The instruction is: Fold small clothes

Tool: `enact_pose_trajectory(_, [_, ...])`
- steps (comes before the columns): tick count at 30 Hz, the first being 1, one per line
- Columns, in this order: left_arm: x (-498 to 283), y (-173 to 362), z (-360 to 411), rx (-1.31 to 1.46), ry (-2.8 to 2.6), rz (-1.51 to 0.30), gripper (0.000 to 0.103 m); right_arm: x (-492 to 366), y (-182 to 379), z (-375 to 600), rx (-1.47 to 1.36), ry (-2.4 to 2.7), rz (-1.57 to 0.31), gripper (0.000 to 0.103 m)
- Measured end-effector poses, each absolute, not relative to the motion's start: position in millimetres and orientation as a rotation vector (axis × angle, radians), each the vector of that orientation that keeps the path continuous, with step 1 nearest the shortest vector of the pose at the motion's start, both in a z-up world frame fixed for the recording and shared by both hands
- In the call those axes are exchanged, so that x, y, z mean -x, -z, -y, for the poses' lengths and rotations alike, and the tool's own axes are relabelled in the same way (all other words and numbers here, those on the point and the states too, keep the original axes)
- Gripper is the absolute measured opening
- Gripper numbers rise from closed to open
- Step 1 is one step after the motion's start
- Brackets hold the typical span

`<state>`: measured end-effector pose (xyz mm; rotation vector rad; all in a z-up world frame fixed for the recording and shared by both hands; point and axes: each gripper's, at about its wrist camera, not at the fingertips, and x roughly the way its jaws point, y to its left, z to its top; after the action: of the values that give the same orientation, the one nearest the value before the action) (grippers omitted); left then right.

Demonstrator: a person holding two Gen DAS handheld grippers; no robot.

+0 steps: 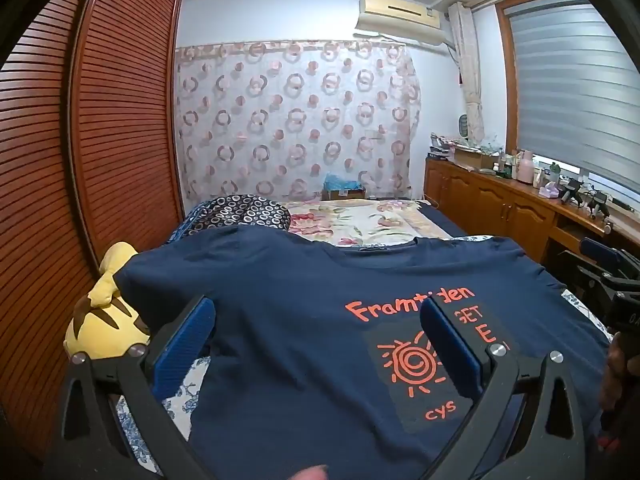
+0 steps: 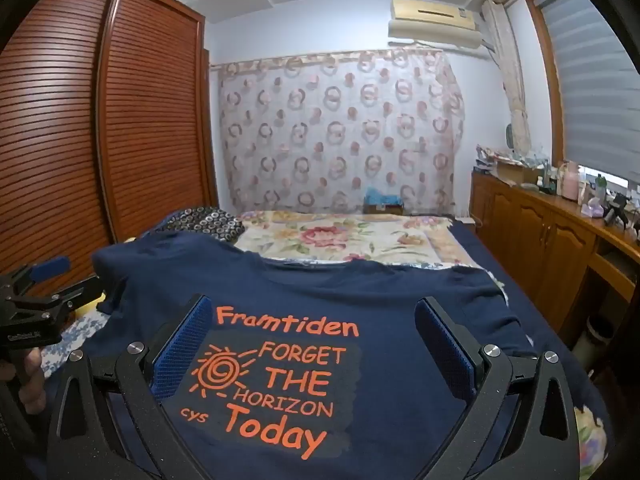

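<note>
While we're hovering both tools over the bed [image 2: 500,256], the navy T-shirt [image 1: 280,320] lies spread flat on it, front side up, neckline toward the far end. Our left gripper [image 1: 316,344] has its jaws spread wide with nothing between them, hanging above the shirt's left half next to the orange sun print [image 1: 414,364]. Our right gripper [image 2: 314,344] is just as wide open and empty, sitting right over the orange "Framtiden FORGET THE HORIZON Today" lettering [image 2: 280,376]. A yellow plush toy [image 1: 108,320] pokes out beside the shirt's left sleeve, by the slatted wardrobe [image 1: 80,140]. Floral quilt [image 2: 340,240] lies beyond the collar.
</note>
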<state>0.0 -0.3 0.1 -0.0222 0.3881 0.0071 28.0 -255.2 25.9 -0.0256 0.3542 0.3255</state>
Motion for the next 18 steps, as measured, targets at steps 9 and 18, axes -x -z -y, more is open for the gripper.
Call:
enact_pose_trajectory(9, [4.1, -1.9, -4.8, 0.021, -0.008, -0.384, 0.103, -29.1, -26.2, 256.1, 0.028, -0.324, -0.352, 0.103])
enact_pose_trajectory(18, [4.2, -4.2, -2.3, 0.021, -0.017, -0.375, 0.103, -27.6, -26.2, 255.1, 0.025, -0.325, -0.347, 0.103])
